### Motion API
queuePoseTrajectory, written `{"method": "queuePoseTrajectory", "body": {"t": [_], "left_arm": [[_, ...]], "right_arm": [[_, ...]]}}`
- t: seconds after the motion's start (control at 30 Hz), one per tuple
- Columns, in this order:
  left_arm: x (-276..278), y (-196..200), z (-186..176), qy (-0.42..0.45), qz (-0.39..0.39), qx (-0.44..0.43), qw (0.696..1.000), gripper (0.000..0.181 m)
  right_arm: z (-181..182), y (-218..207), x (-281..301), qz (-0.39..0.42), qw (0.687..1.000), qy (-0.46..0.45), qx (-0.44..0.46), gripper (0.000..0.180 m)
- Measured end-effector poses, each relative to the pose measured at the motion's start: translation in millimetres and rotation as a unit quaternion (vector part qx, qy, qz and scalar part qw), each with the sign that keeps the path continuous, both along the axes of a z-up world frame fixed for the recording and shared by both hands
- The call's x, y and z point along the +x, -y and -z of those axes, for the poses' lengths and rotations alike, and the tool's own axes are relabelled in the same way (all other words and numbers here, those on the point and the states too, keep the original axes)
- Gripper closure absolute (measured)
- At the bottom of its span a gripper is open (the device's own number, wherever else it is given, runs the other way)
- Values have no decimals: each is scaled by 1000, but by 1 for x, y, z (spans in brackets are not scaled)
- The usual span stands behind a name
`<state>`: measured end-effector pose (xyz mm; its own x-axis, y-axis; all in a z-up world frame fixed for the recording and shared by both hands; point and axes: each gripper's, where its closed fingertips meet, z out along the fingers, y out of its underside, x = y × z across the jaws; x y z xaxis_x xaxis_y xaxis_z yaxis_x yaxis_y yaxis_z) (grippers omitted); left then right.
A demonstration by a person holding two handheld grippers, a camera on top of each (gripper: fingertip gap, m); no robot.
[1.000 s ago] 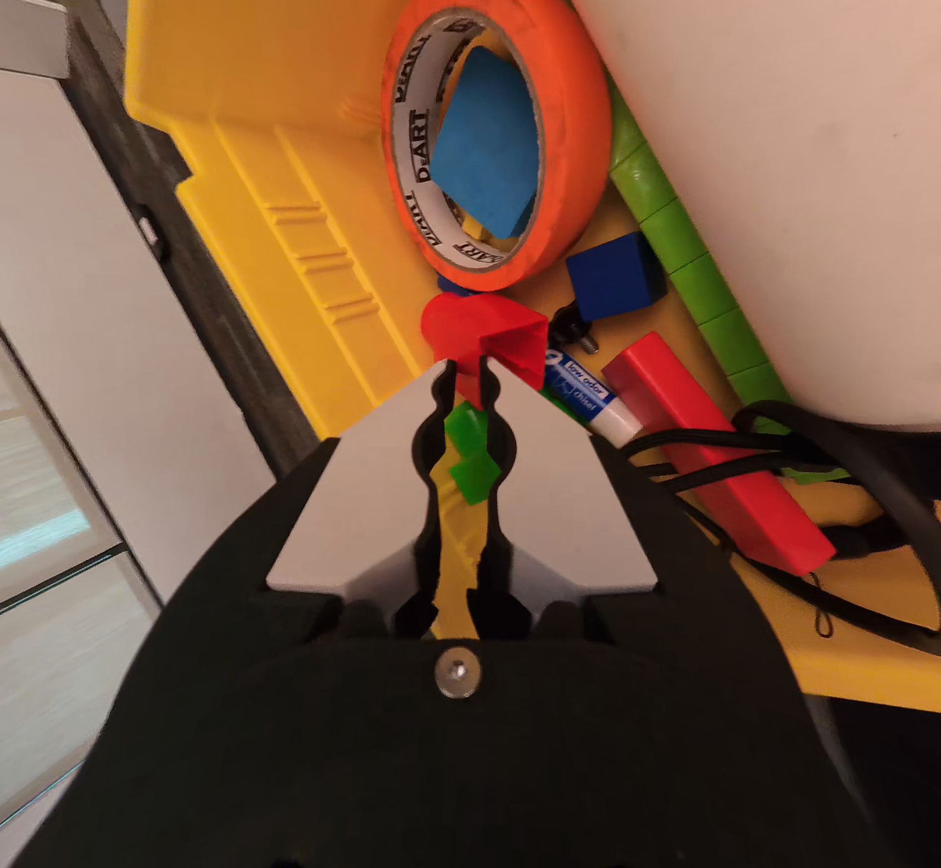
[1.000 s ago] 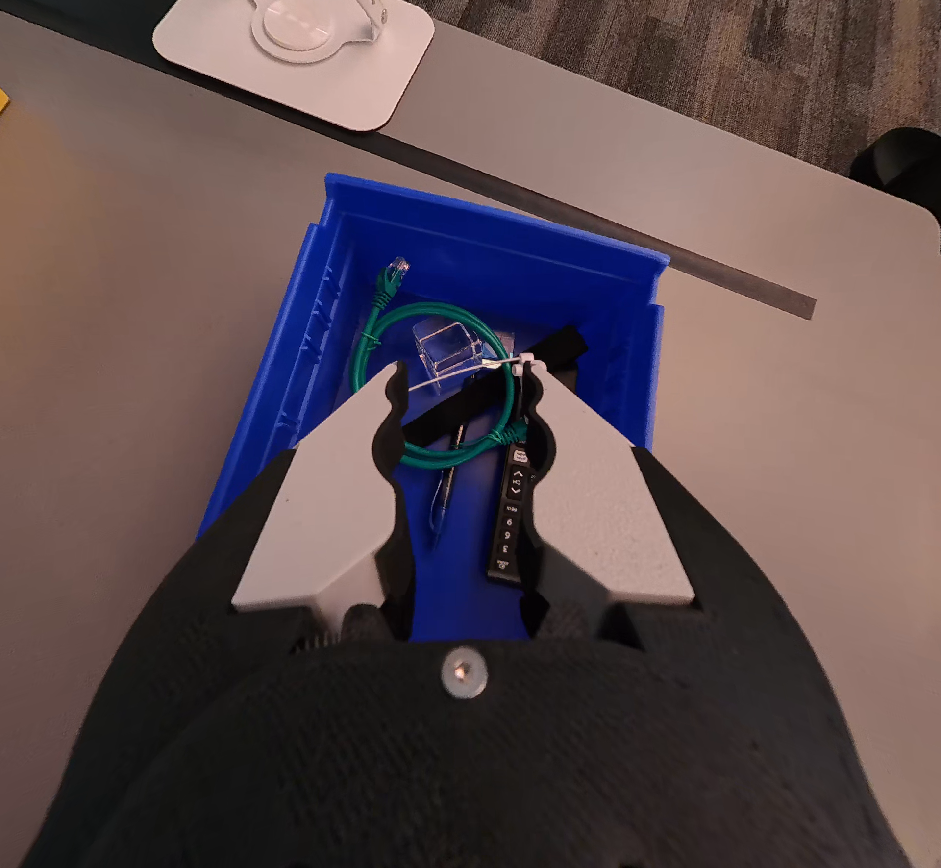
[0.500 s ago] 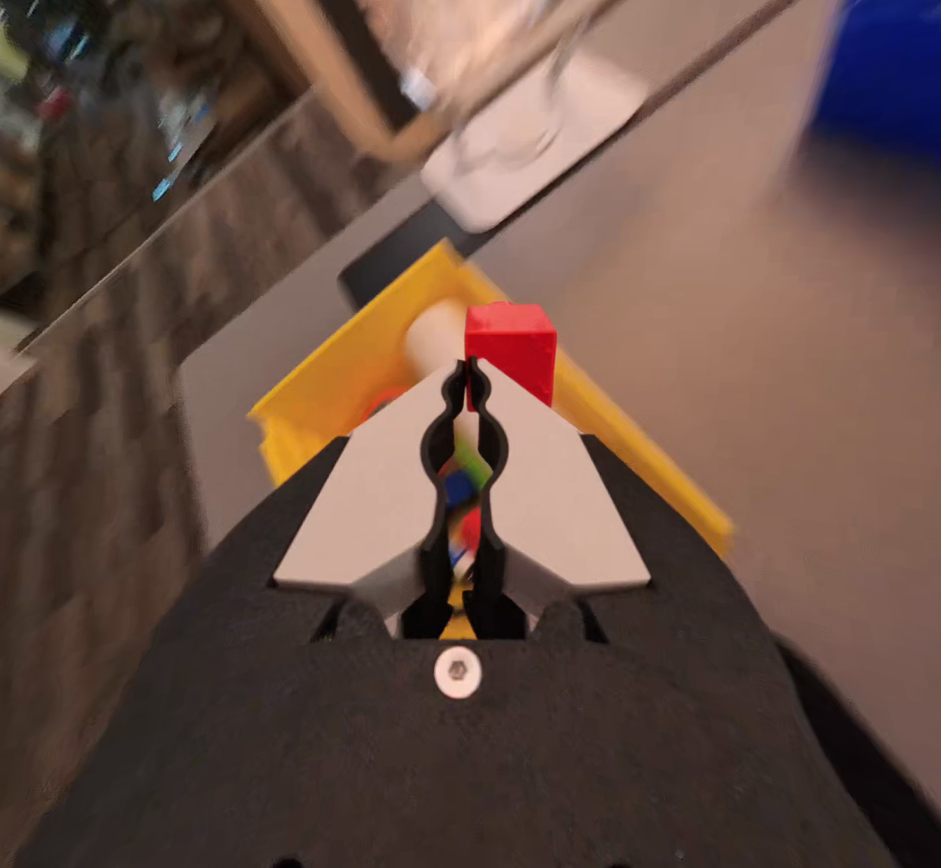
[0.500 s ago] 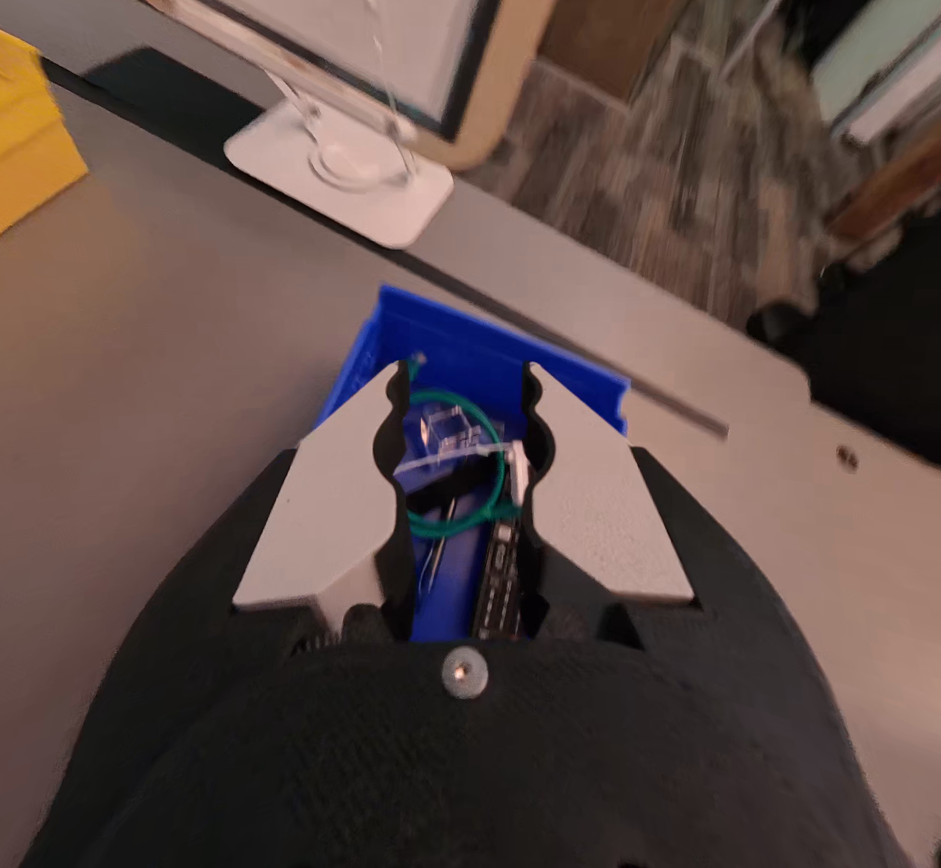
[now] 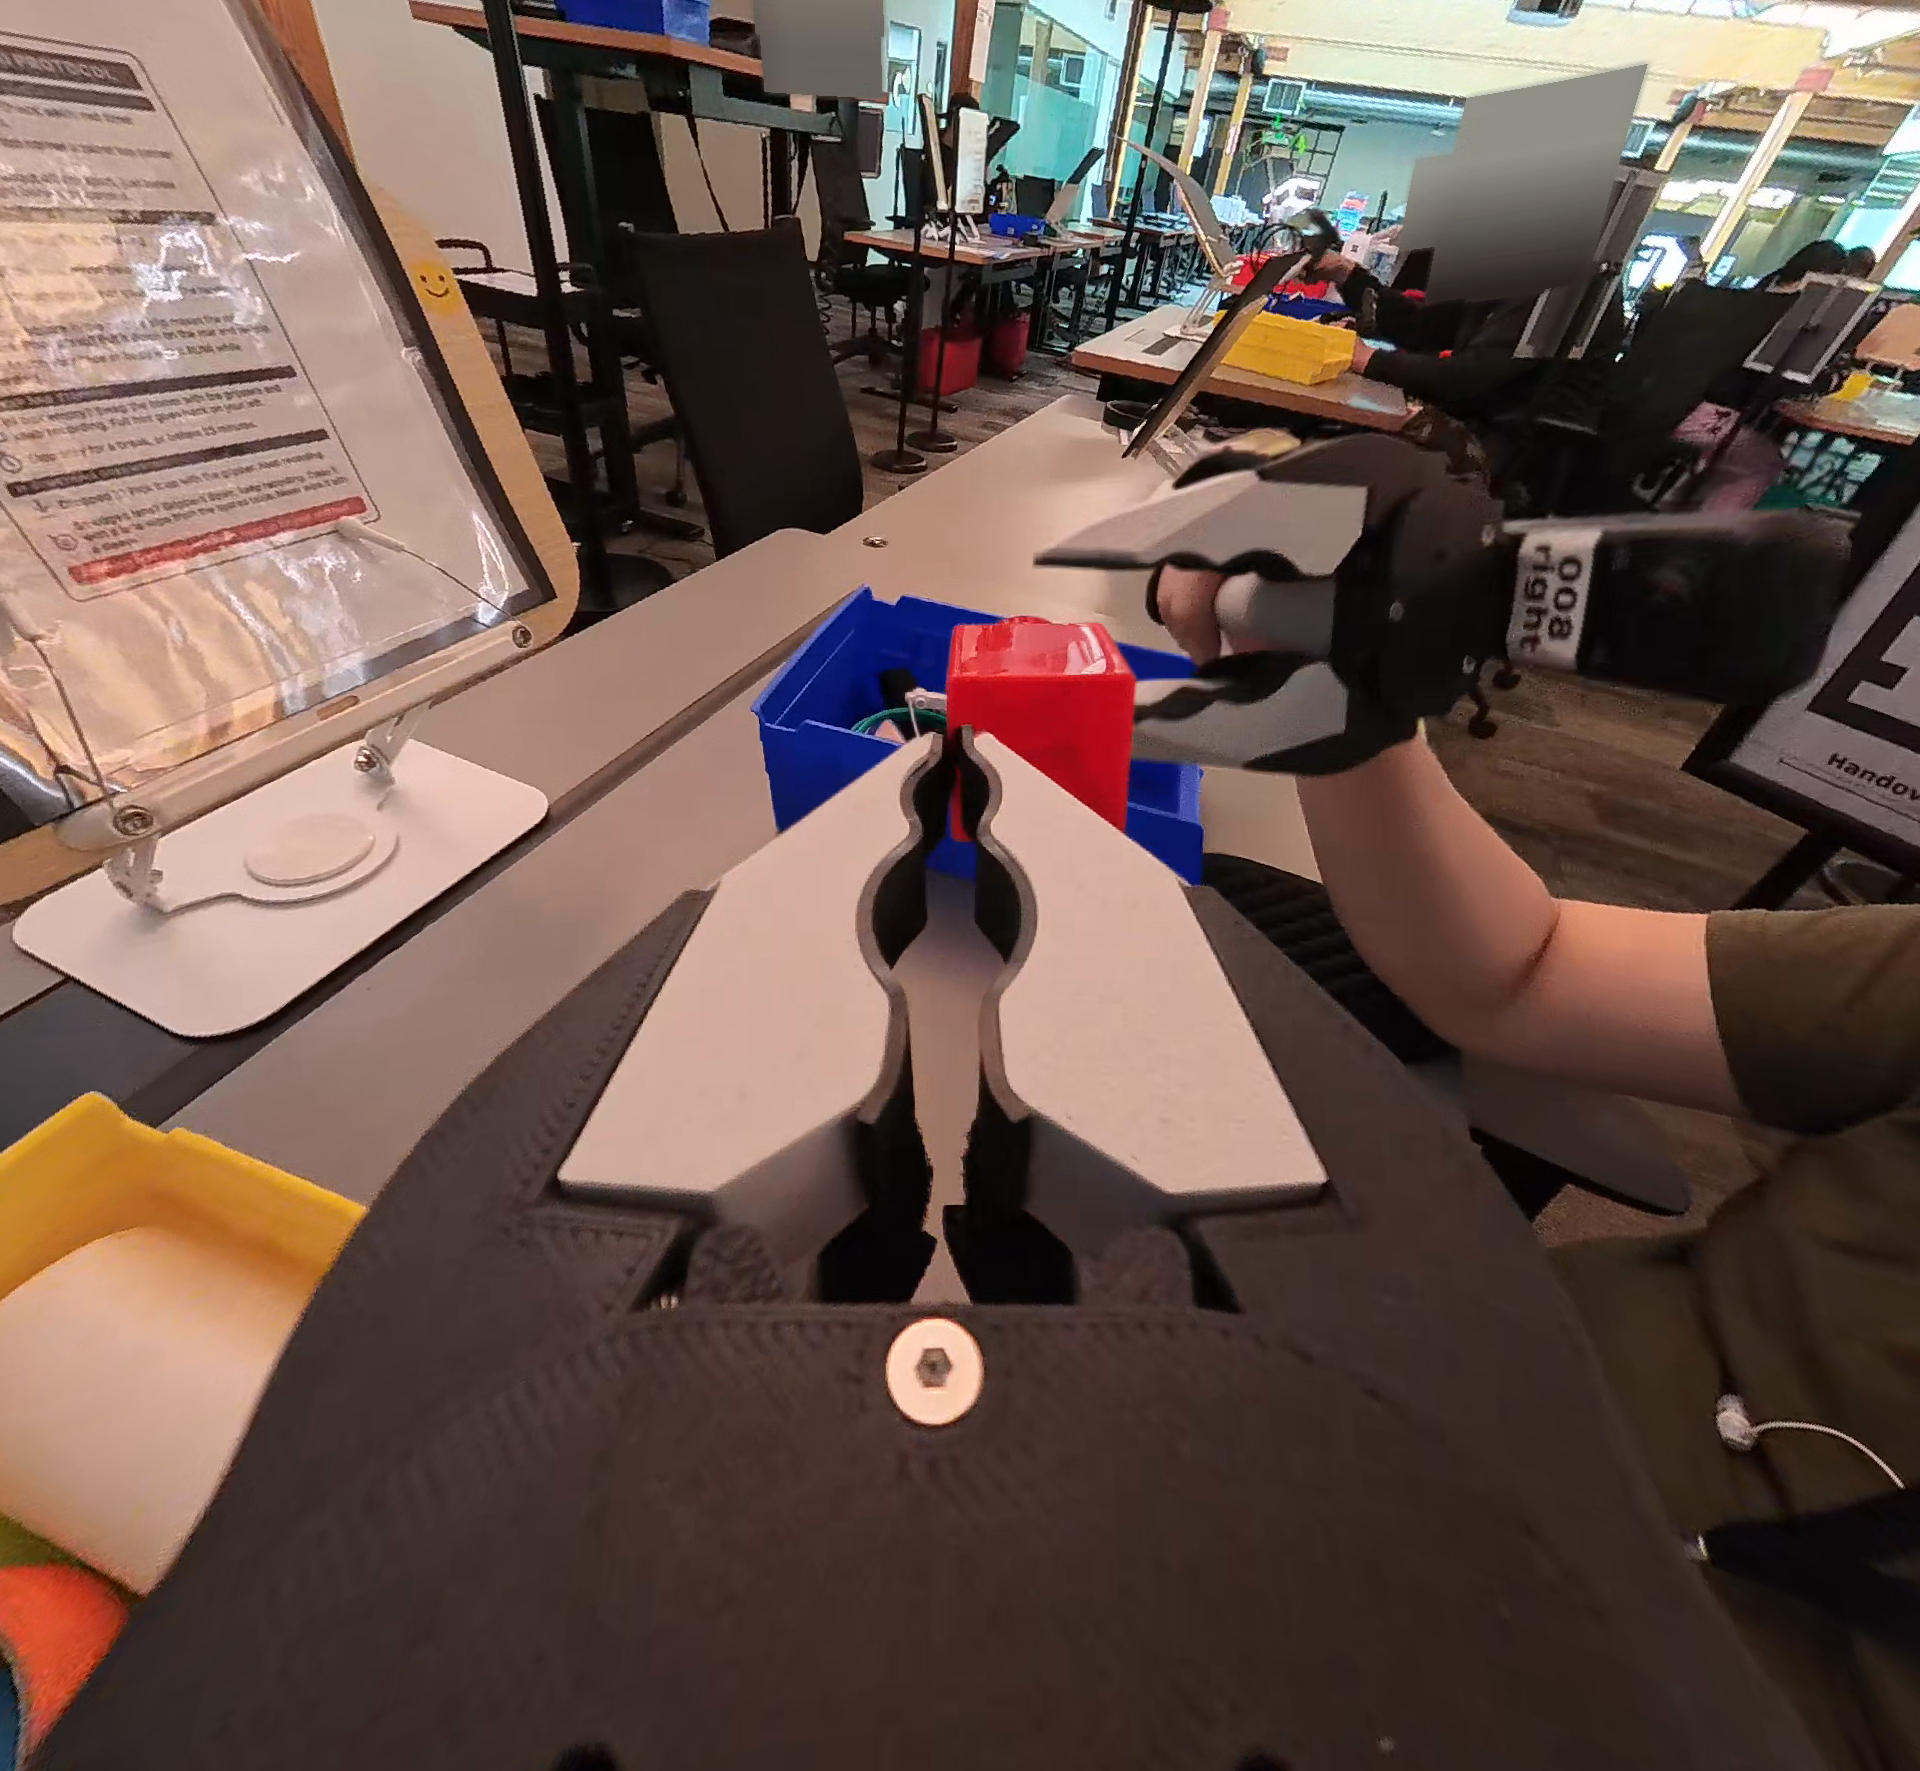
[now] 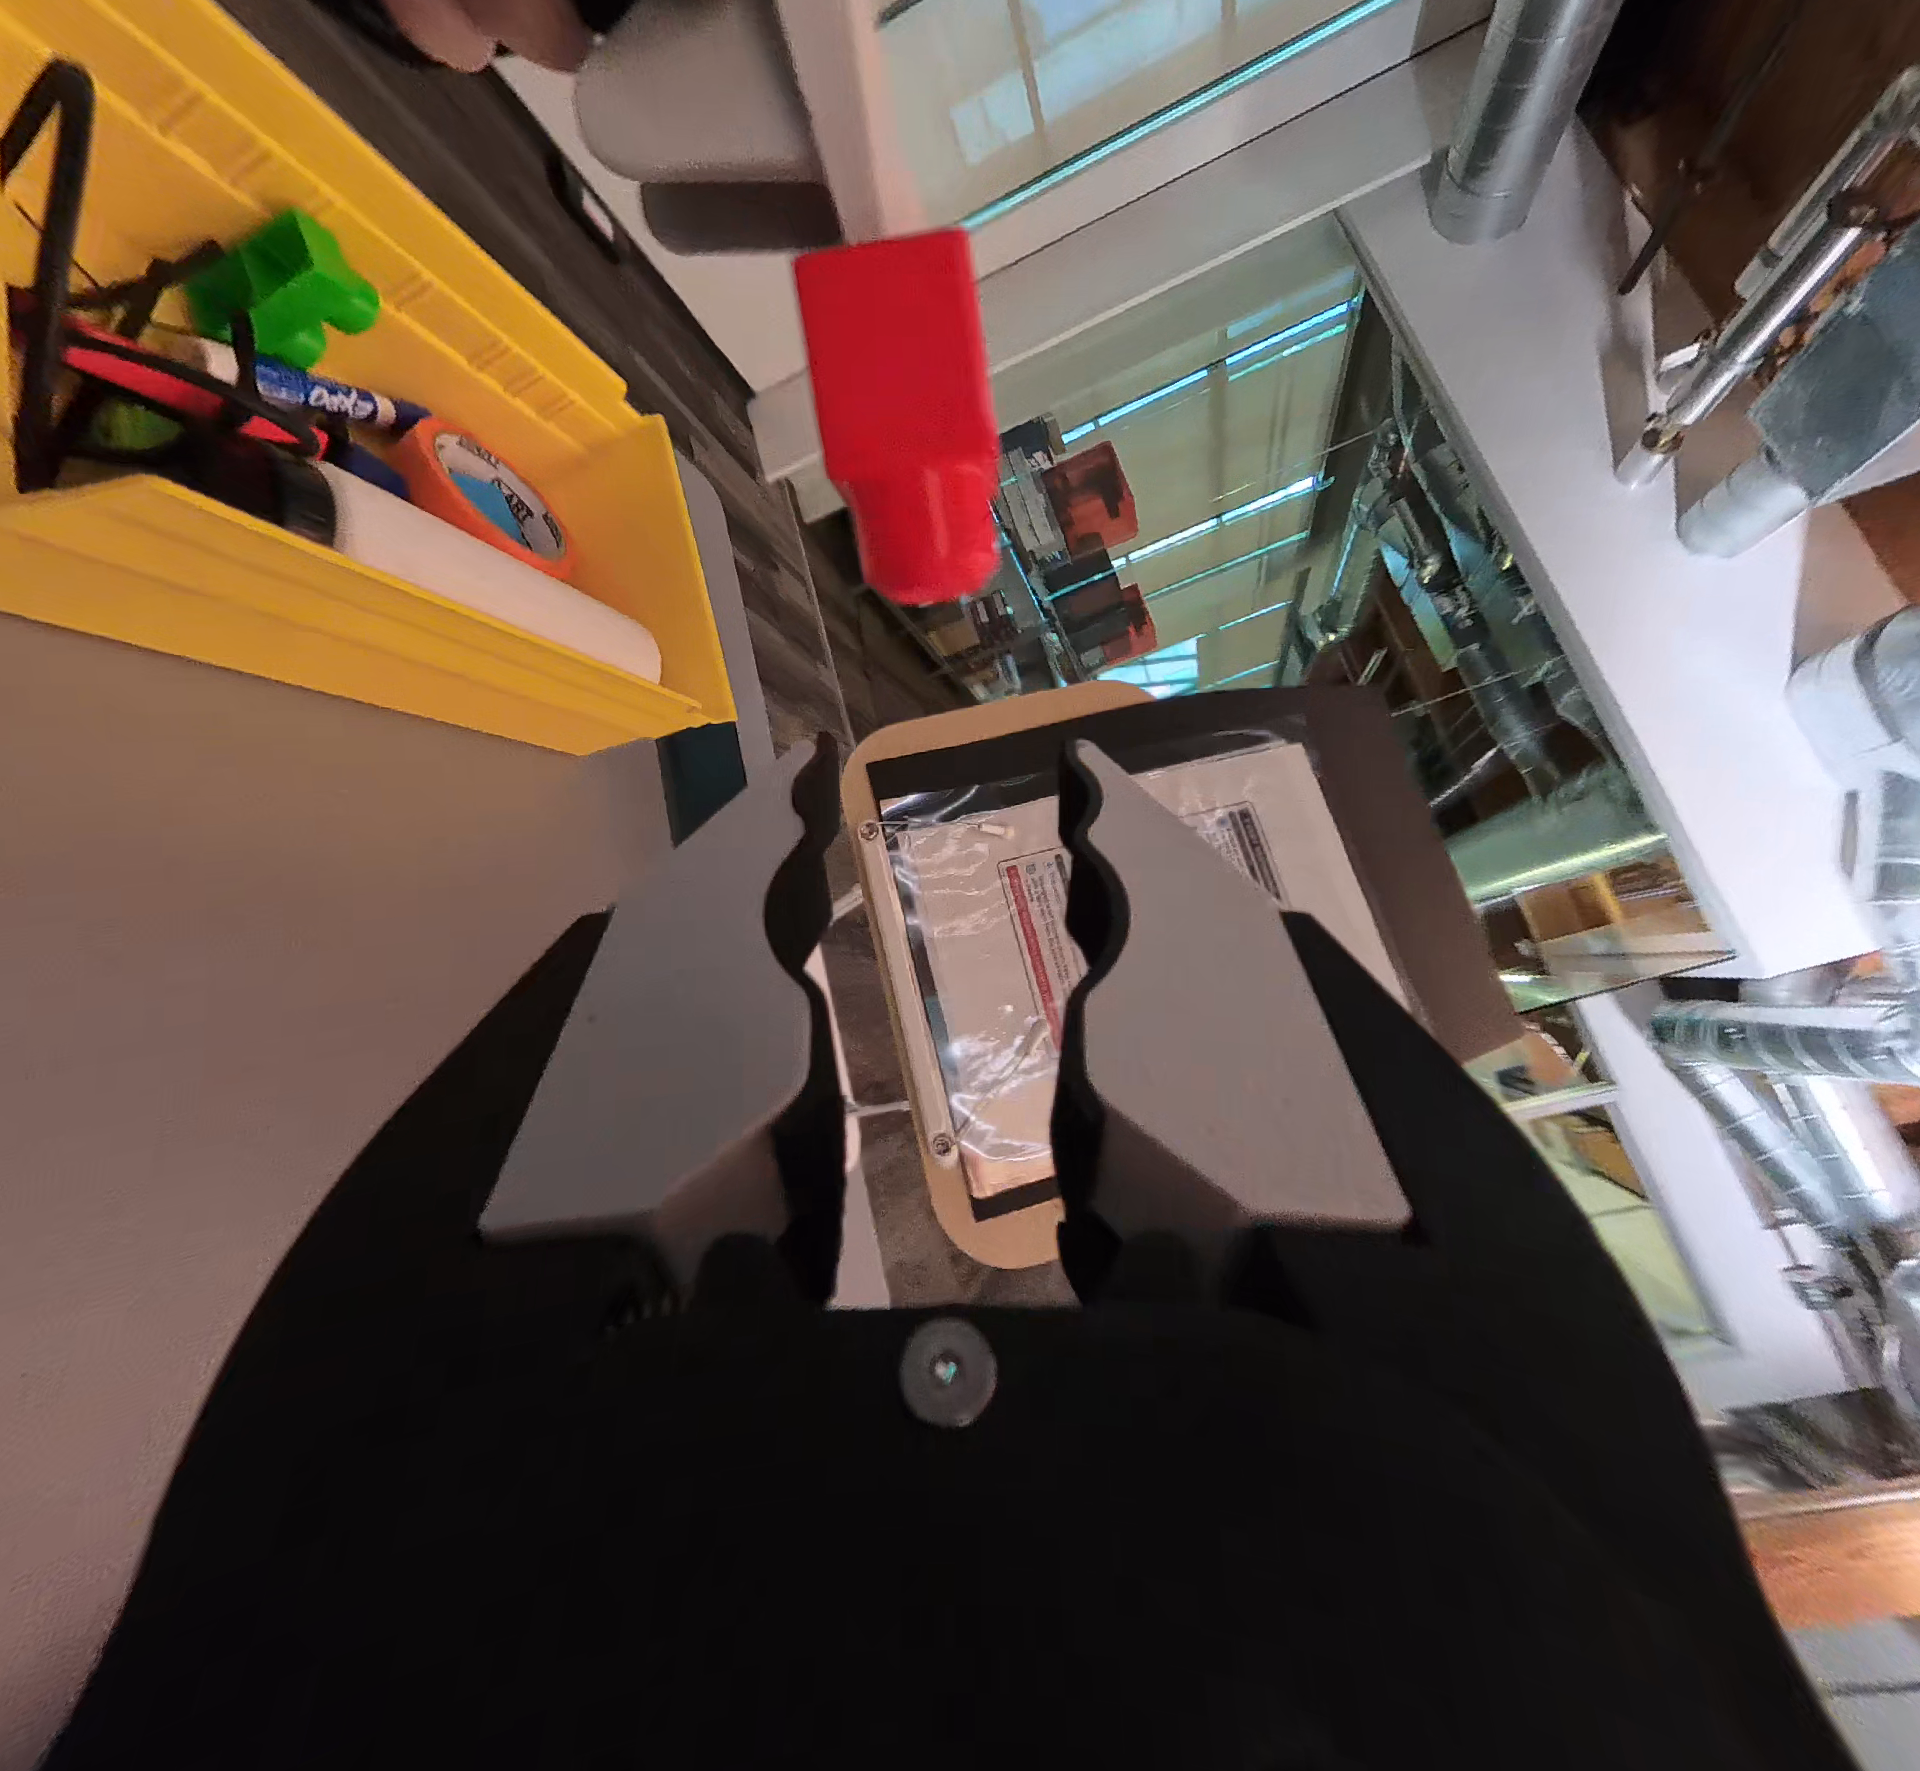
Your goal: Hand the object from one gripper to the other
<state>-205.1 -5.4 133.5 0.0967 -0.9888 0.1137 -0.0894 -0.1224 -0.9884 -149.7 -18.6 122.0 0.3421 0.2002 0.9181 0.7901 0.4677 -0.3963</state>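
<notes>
My left gripper (image 5: 957,753) is shut on a red block (image 5: 1039,719) with a rounded end and holds it in the air above the grey table (image 5: 582,848). My right gripper (image 5: 1091,635) faces it from the right, jaws open, with its lower finger close beside the block. In the right wrist view my right gripper (image 6: 951,750) is open and empty. There the red block (image 6: 899,402) hangs ahead of its fingertips, apart from them, held from above by the left gripper (image 6: 727,204).
A blue bin (image 5: 821,745) with a green cable stands behind the block. A yellow bin (image 6: 364,641) holds orange tape (image 6: 488,495), a green piece (image 6: 281,287) and a marker (image 6: 322,396). A sign on a white stand (image 5: 260,371) stands far left. A person's forearm (image 5: 1455,973) crosses the right. About 7 cm separates my left fingertips from my right.
My left gripper lifted the red block out of the yellow bin and swung it right. My right gripper rose from over the blue bin and turned to face the block.
</notes>
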Motion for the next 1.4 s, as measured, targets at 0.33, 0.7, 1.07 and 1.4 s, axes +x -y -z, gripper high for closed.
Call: {"method": "queuePoseTrajectory", "body": {"t": [0.33, 0.7, 1.07, 1.4], "left_arm": [[16, 9, 15, -41, 15, 2, 999, 181], [-7, 3, -35, 85, -32, 85, 992, 105], [17, 24, -28, 36, -78, 339, 937, 83], [40, 2, 4, -84, -150, 437, 883, 87]], "right_arm": [[10, -18, -26, 44, 998, 23, 41, 146], [-10, -21, -22, -112, 883, -377, -258, 151], [-25, -2, -26, -395, 333, -598, -612, 152], [0, 15, -68, -368, 392, -528, -657, 152]]}}
